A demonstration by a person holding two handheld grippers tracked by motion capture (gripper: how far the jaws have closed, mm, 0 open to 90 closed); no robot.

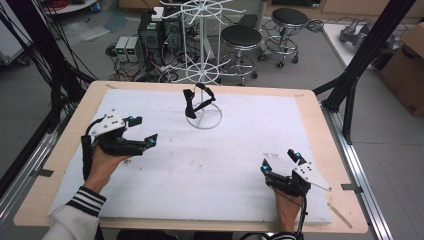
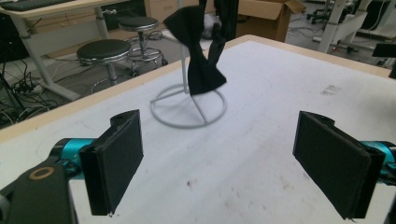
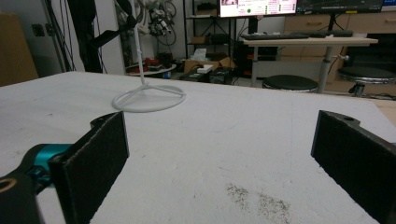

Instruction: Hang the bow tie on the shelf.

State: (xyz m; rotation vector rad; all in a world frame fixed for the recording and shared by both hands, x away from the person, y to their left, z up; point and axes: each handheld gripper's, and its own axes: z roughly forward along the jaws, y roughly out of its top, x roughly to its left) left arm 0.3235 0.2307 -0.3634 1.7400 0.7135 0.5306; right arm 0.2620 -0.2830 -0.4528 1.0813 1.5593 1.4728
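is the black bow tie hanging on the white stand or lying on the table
Hanging. The black bow tie dangles from the white stand, its lower end above the stand's ring base, clear of the table.

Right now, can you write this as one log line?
bow tie: hanging on white stand | left gripper: open, empty | right gripper: open, empty

A wire stand (image 1: pixel 204 75) rises at the table's (image 1: pixel 320 150) far middle. A bow tie (image 1: pixel 192 106) hangs on it (low, above its ring base).

Left gripper (image 1: pixel 141 131) and right gripper (image 1: pixel 280 160) both gape wide, holding nothing.
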